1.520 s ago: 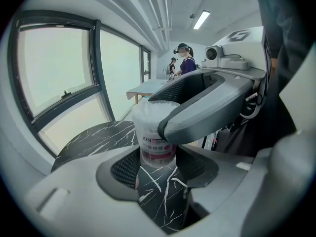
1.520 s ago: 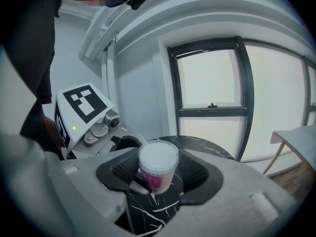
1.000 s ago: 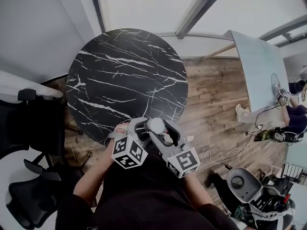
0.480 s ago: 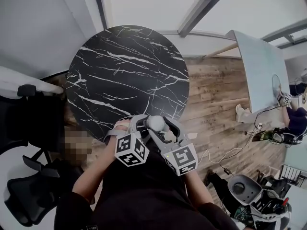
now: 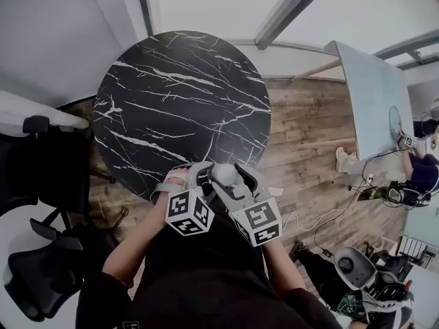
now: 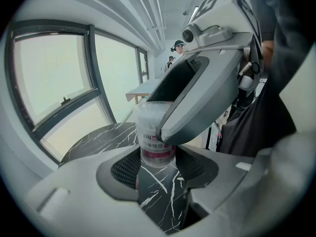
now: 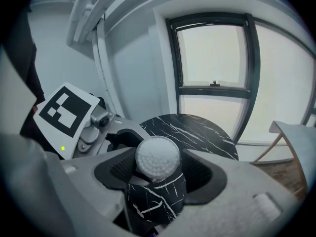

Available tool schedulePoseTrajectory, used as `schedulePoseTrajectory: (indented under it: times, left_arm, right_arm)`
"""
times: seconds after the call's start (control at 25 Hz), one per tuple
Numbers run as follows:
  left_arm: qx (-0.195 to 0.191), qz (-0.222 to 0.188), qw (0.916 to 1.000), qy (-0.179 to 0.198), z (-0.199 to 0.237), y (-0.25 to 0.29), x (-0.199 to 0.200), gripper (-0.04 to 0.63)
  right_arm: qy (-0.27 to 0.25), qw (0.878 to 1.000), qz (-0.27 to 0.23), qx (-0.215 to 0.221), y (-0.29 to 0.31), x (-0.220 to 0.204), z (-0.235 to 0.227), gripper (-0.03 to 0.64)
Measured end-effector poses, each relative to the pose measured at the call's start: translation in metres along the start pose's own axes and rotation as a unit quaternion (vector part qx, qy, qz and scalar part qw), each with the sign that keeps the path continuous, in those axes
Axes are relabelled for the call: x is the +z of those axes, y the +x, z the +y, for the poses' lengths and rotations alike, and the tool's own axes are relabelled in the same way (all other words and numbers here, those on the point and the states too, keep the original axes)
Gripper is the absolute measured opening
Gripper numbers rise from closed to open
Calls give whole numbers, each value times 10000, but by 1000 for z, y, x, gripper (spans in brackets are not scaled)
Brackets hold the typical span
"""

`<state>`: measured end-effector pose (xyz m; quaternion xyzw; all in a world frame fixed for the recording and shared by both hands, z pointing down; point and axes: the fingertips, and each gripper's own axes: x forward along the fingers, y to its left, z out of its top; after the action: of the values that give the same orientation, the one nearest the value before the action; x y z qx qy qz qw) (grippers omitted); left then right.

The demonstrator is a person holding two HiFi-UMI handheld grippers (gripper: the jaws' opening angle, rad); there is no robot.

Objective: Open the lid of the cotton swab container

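Round black-marble counter (image 5: 171, 101) on wooden floor (image 5: 309, 129) beside window (image 7: 212, 53), chairs (image 5: 41, 177) left of counter, cotton swab container (image 6: 155, 142) over counter's near edge, clamped in left gripper (image 6: 157, 169), right gripper (image 7: 157, 172) jaws just opening, slack around container's top.

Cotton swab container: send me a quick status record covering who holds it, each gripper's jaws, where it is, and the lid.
object: cotton swab container, white swab tips showing at its top
left gripper: shut on the container's lower body
right gripper: jaws have just been opening and stand either side of the container's top, pads off it
place: at the near edge of the black marble table, in front of the person
lid: cannot tell whether it is on or off
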<state>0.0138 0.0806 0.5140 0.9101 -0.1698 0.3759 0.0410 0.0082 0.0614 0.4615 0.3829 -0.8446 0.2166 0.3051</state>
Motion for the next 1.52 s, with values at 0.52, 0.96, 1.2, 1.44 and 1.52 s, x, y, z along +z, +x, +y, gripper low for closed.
schedulePoseTrajectory:
  times: [0.52,0.96,1.2,1.44,1.52]
  left_arm:
    - [48,92,9997,212,-5,14,-7,232]
    - [87,-63,9997,220,-5,15,-11,232]
    - [29,-180,9996,214,-7,15,-12,232]
    - [64,-292,9992,273,-3,15,-15,227]
    - [32,-439,9989,188,-1,12,-16,225]
  right_arm:
    - [628,9928,1009,-124,9,-22,-6,282]
    - [657,9903,1220,14,12,-27,-5,272]
    - [739,9882,1339,99,12,-29,-5,270]
    - [1052,9860,1248,353,11,-21,1,262]
    - [1030,9868,1193,361,12,-15,4,262]
